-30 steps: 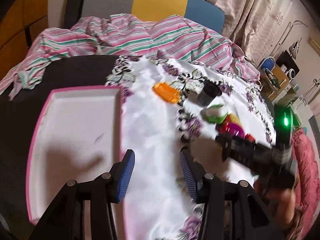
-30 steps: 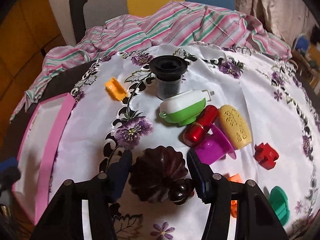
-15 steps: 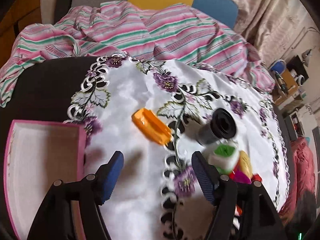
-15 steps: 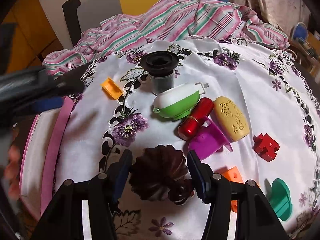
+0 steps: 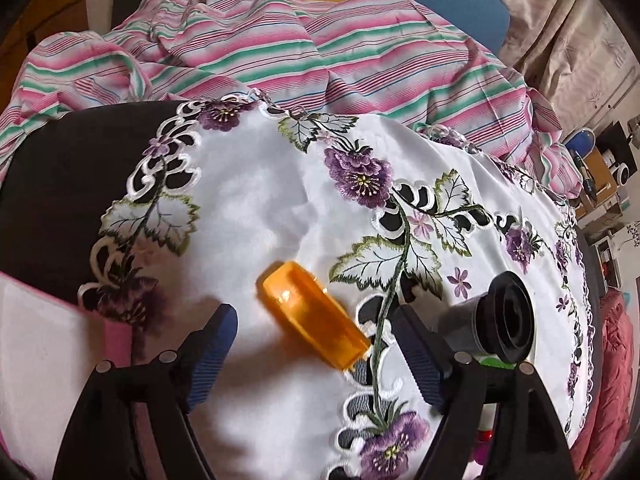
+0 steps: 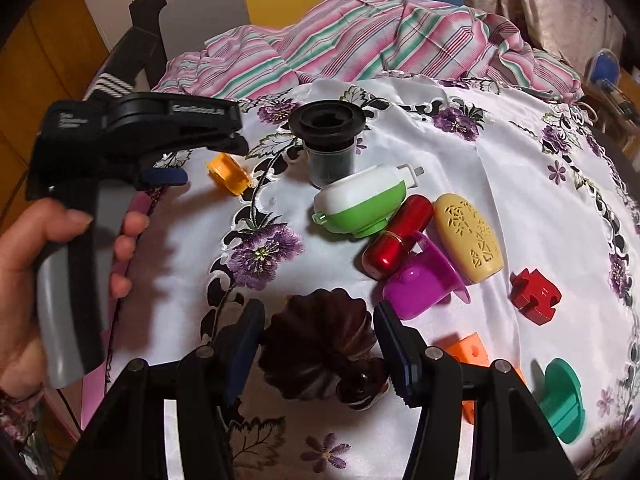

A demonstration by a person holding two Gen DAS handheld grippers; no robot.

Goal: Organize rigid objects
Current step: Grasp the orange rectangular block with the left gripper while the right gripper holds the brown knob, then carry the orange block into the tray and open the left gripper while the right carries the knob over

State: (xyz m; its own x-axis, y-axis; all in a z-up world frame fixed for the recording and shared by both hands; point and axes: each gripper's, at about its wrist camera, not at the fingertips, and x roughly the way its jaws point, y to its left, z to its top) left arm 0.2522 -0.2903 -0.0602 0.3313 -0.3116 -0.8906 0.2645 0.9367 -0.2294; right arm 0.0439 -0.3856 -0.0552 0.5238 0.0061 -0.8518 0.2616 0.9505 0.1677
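The left gripper (image 5: 312,344) stood with its fingers (image 5: 210,344) spread wide and empty, the orange plastic piece (image 5: 312,316) lying on the white embroidered cloth (image 5: 248,208) between and just ahead of them, touching neither pad. Seen from the right wrist, a hand (image 6: 24,264) held that gripper by its grey handle above the left side of the tabletop, near the same orange piece (image 6: 228,172). The right gripper (image 6: 320,344) had its fingers (image 6: 244,340) closed on a dark brown fluted mould (image 6: 320,340), which sat on the cloth between the pads. Beyond it lay a loose cluster: a black funnel-topped cup (image 6: 328,140) standing upright, a green and white container (image 6: 360,204) just beside it, a red metallic tube (image 6: 400,236) resting against a purple cup (image 6: 420,284), and a yellow perforated oval (image 6: 468,236) touching them. A red puzzle piece (image 6: 536,296) and a green spool (image 6: 560,400) sat further right. A pink-rimmed tray (image 5: 44,344) lay at the left edge, and a striped fabric (image 5: 320,48) was heaped behind the cloth.
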